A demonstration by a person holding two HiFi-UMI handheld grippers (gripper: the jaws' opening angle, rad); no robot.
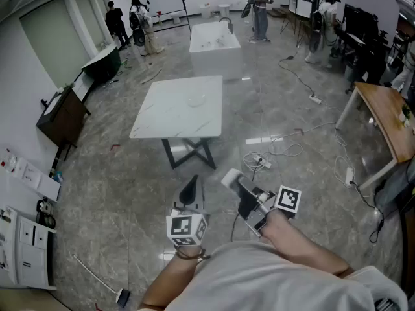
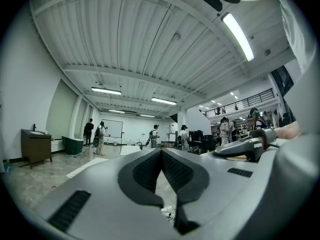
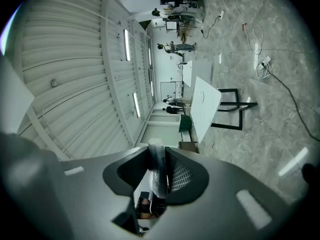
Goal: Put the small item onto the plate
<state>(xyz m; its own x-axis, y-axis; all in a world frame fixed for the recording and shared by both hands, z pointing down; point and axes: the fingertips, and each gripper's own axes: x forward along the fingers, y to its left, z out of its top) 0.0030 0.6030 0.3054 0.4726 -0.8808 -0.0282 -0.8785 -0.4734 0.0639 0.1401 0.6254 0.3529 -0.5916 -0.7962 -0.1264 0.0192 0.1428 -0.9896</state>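
The small item (image 3: 156, 169), a white, soft-looking piece, is being gripped by the right gripper (image 3: 159, 151). The jaws are being pressed narrow on it from both sides, prob. so that it is not dropped while it is being carried. In the head view it is being held in the air at abt 5 o'clock, well apart from the white table (image 1: 162, 118) at 12 o'clock. On the table top a faint round shape (image 1: 197, 99) is being seen, prob. the plate, but this cannot be told for sure. The left gripper (image 1: 192, 183) is being held just beside, at 6 o'clock, jaws together w/ nothing between, likely bc it is not needed. Nothing is being placed yet; the way to the table is judged as not yet done.
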